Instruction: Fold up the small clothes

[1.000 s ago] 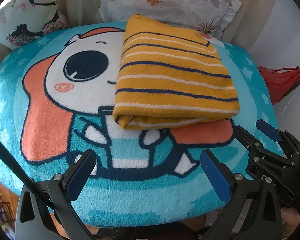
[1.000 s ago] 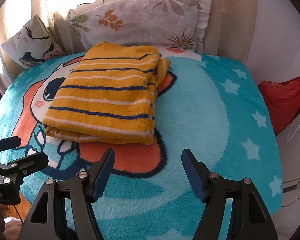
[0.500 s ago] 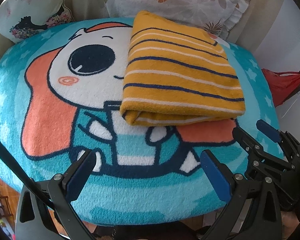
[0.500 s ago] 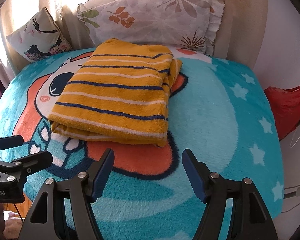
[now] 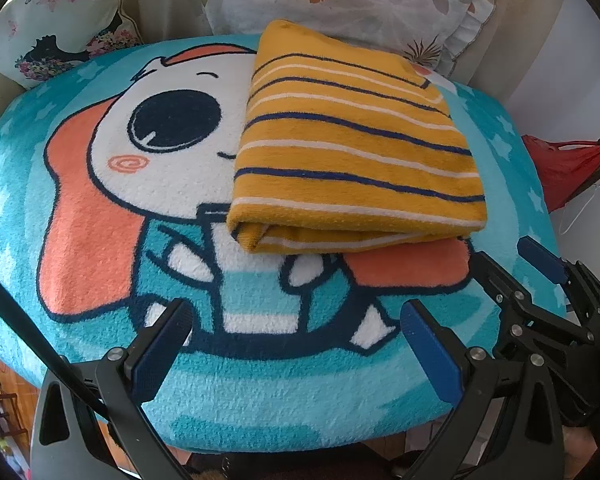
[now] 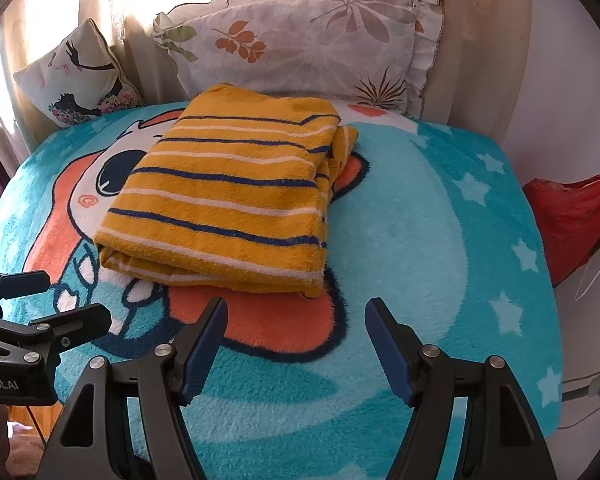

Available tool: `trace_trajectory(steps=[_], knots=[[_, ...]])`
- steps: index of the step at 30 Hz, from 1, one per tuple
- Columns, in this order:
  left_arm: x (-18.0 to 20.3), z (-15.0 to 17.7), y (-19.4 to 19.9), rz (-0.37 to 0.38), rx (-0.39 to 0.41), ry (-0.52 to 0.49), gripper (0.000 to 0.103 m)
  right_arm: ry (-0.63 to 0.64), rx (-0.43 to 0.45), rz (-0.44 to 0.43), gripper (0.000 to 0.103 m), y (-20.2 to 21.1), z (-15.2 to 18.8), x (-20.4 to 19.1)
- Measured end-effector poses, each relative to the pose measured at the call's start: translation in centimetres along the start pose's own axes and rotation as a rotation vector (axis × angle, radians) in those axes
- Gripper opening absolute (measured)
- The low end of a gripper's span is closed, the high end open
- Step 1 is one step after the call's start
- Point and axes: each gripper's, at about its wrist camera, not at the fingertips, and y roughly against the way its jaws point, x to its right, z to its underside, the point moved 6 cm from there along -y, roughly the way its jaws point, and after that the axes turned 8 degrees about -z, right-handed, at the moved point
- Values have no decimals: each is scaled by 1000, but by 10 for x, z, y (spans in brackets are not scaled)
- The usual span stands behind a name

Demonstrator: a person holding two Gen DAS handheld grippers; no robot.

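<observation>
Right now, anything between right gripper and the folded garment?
Only bare blanket between right gripper and folded striped garment; right wrist view.

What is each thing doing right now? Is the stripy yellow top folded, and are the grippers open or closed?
Yellow striped top: folded, lying flat on the blanket, untouched.
Left gripper: open, empty, short of the top.
Right gripper: open, empty, short of the top.
Cartoon blanket: spread flat under the top.
Leaf-print pillow: propped upright behind the top.
Small cushion: propped up, tilted.
</observation>
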Motion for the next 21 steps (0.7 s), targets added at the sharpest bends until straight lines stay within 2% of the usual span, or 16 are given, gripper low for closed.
trace_trajectory(steps=[21], knots=[[25, -5, -7, 30, -12, -20, 103, 12, 19, 29, 77, 9, 4, 17]])
